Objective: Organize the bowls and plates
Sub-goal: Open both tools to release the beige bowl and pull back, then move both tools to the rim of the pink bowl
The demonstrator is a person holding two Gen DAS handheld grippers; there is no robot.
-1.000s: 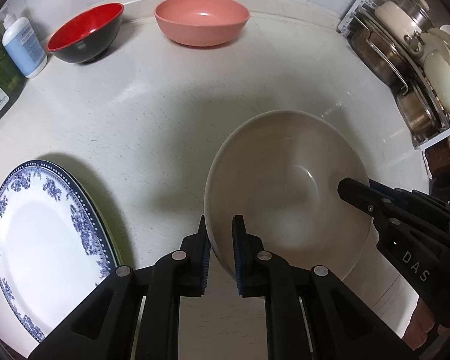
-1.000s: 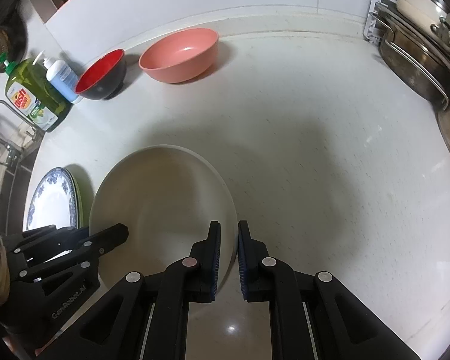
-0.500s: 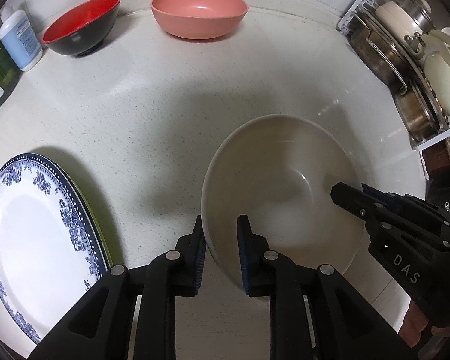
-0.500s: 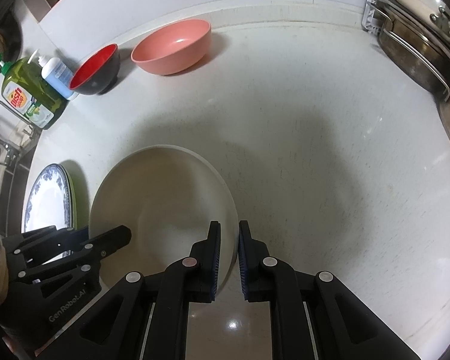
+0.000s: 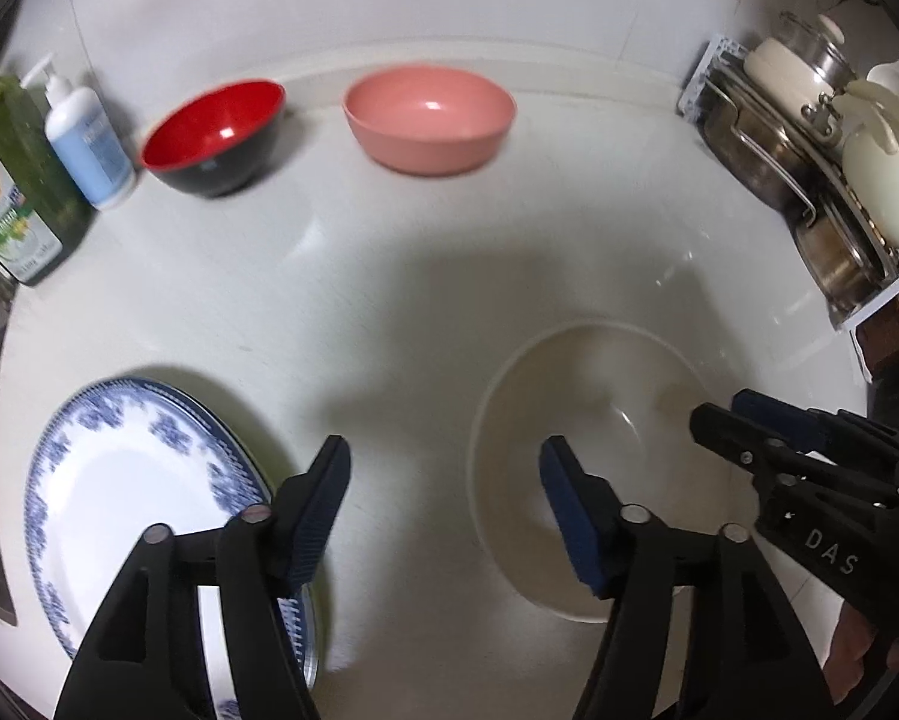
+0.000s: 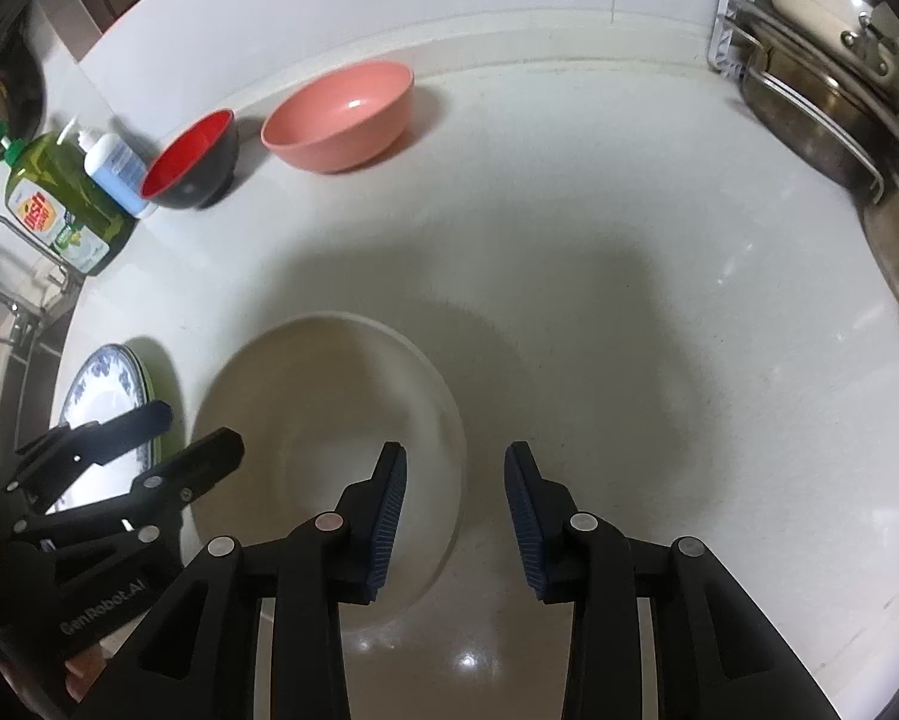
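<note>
A large beige bowl point(image 5: 599, 420) point(image 6: 317, 408) rests on the white counter. My left gripper point(image 5: 446, 462) straddles its left rim with the jaws opening and the pads clear of it. My right gripper point(image 6: 457, 462) straddles the right rim, also opening, with neither pad pressing. Each gripper shows in the other's view: the right gripper point(image 5: 719, 414) and the left gripper point(image 6: 197, 426). A blue-and-white plate point(image 5: 131, 492) point(image 6: 104, 390) lies at the left on a green-edged one. A red-and-black bowl point(image 5: 215, 126) point(image 6: 191, 156) and a pink bowl point(image 5: 428, 114) point(image 6: 341, 114) stand by the back wall.
A green dish-soap bottle point(image 6: 59, 204) and a white pump bottle point(image 5: 86, 138) stand at the far left by a faucet point(image 6: 5, 276). A rack of metal pots and lids point(image 5: 809, 180) point(image 6: 827, 114) fills the right edge. A hand holds each gripper.
Both grippers were shut on the beige bowl's rim and have let go, jaws spreading wide. The left gripper has risen and tilted back, so more of the back wall shows.
</note>
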